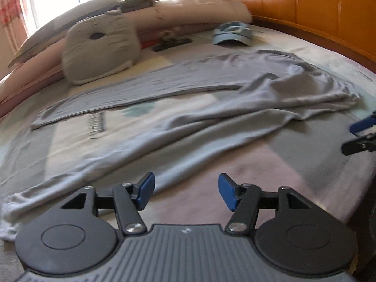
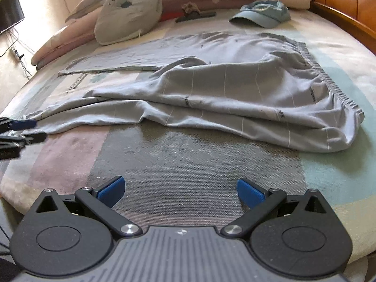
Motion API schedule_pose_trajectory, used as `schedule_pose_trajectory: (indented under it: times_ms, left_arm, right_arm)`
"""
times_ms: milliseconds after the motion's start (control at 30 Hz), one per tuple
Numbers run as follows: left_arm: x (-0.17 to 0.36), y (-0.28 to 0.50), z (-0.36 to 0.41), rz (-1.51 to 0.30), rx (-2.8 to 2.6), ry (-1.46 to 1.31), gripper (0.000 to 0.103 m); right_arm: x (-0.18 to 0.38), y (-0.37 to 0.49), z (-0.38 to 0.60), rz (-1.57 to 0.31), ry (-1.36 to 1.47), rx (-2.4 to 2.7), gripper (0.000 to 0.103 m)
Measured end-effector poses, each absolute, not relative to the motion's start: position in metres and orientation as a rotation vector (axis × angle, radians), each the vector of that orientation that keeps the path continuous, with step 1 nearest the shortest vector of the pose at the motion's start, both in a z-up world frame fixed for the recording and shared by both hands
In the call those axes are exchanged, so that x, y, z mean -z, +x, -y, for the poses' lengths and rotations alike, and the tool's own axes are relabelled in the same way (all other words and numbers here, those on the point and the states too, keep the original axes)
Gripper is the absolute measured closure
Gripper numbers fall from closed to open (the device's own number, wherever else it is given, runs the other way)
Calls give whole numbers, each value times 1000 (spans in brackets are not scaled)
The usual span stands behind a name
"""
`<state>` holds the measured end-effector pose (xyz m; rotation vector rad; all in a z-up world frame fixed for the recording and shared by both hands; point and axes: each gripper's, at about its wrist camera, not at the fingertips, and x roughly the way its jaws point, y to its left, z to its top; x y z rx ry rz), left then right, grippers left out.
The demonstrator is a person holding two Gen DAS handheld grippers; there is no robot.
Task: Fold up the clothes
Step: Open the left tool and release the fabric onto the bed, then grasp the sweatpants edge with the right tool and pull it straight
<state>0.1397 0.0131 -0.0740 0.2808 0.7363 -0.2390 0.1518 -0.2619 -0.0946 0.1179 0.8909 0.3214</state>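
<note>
Both grippers, left gripper [image 1: 186,193] and right gripper [image 2: 181,193], are hovering with jaws apart and empty just short of the grey trousers [image 2: 211,87], which are lying spread on the bed [image 2: 188,164], probably readying a fold. Beyond the trousers, a cap [image 2: 260,14] and cushion [image 2: 128,14] are crowding the far side.

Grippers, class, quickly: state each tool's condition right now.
Left tool: open, holding nothing.
Right tool: open, holding nothing.
</note>
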Motion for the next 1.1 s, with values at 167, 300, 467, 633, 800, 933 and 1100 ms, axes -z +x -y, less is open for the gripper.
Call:
schedule_pose_trajectory:
  times_ms: [167,300,467,633,800,933,1100]
  left_arm:
    - [90,141,21,-716,244,448,41]
    - [95,147,32,-699,270,524,41]
    - [97,156,40,-678,288,566,41]
    - [97,161,40,-675,291,546,41]
    - [95,161,36,-686,288,524,40]
    - [94,162,36,-694,274,490,40]
    - [92,163,33,-700,256,433,40]
  right_arm:
    - [96,155,260,-879,20,-317,0]
    - [96,161,252,-868,-91,-355,0]
    - [93,168,231,-795,-225,-429,7]
    - [89,179,198,-718,-466,-463,42]
    - [94,183,171,-643,-721,-482,43]
    - [102,187,153,-584,-874,-502,50]
    - [117,187,131,-527,-1058,-500,83]
